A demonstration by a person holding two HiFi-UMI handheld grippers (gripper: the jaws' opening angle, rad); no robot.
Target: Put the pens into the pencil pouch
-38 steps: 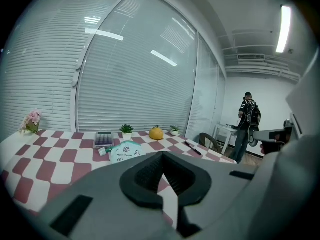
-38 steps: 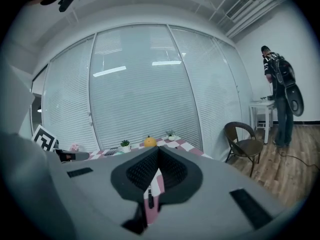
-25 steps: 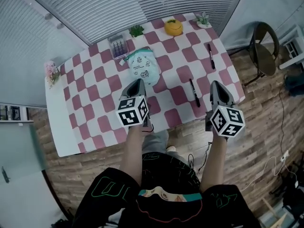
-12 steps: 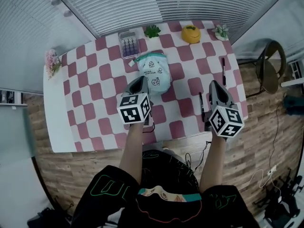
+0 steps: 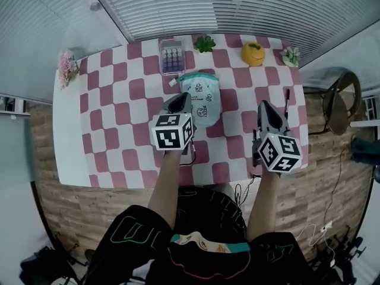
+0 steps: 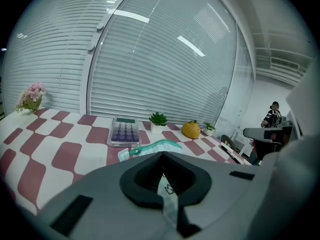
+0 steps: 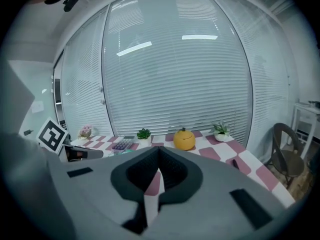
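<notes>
The pale green printed pencil pouch [image 5: 205, 97] lies on the checked table [image 5: 113, 108], its zip end [image 6: 150, 147] just ahead of my left jaws. My left gripper [image 5: 181, 98] is shut and empty, its tip at the pouch's left edge. My right gripper [image 5: 264, 107] is also shut and empty, over the table's right part. One black pen [image 5: 287, 97] lies near the right edge, also seen from the right gripper [image 7: 235, 164]. The second pen is mostly hidden under my right gripper.
Along the far edge stand a purple calculator [image 5: 172, 56], a small green plant [image 5: 205, 43], a yellow pumpkin-shaped pot [image 5: 253, 53], a succulent [image 5: 291, 56] and pink flowers [image 5: 66, 64]. A chair [image 5: 338, 100] stands right of the table. A person is seated beyond the table [image 6: 272, 116].
Both grippers have moved forward from the table's near edge to over it. The left tip now reaches the pouch, and the right gripper now covers the nearer pen. Both stay shut.
</notes>
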